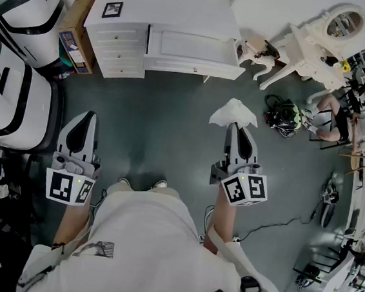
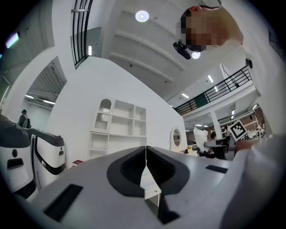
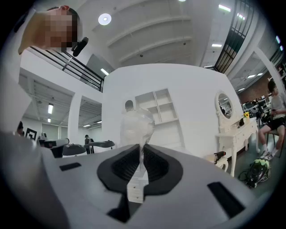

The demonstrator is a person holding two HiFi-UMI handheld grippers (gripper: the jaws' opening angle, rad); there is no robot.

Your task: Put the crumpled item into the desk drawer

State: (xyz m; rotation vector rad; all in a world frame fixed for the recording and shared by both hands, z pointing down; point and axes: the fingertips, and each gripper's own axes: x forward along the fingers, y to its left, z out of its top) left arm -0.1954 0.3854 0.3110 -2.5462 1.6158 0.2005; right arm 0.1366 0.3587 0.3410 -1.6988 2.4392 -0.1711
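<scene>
My right gripper [image 1: 237,124] is shut on a crumpled white tissue [image 1: 233,112], which sticks out past its tips. In the right gripper view the tissue [image 3: 137,127] rises from between the closed jaws. The white desk [image 1: 163,17] stands ahead, its wide drawer [image 1: 193,48] pulled open with an empty white inside. My left gripper [image 1: 85,116] hangs at the left over the grey floor; its jaws meet with nothing between them in the left gripper view [image 2: 145,150]. The white desk with a shelf unit shows beyond both grippers [image 2: 117,129].
Large white and black machines [image 1: 13,59] stand at the left. A cardboard box [image 1: 74,33] sits beside the desk. A white dressing table with mirror [image 1: 319,46] is at the right, with a bag [image 1: 283,115] and a seated person [image 1: 340,123] near it.
</scene>
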